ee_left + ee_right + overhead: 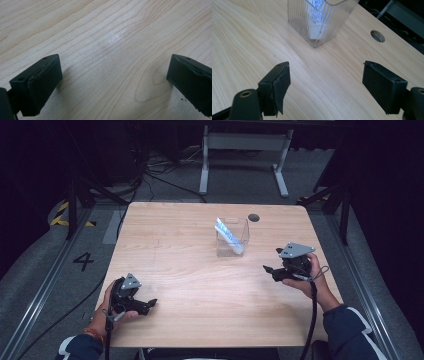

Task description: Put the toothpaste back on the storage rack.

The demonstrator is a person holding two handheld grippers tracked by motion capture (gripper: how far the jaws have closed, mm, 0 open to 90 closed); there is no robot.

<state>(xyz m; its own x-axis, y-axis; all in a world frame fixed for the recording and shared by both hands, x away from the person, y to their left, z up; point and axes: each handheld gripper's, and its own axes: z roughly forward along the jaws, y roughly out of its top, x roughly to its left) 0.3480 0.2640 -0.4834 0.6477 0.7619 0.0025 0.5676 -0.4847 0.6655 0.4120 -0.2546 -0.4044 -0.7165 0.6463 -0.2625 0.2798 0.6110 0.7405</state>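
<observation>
A pale wooden table stands in a dark room with cables on the grey floor behind it. I hold my left gripper low at the near left edge, its fingers spread wide over bare wood with nothing between them. My right gripper sits at the right side, fingers also spread apart and empty. Ahead of those right fingers, apart from them, stands the clear ribbed container with a white-and-blue packet leaning inside. A round cable hole lies beyond the right-hand finger.
</observation>
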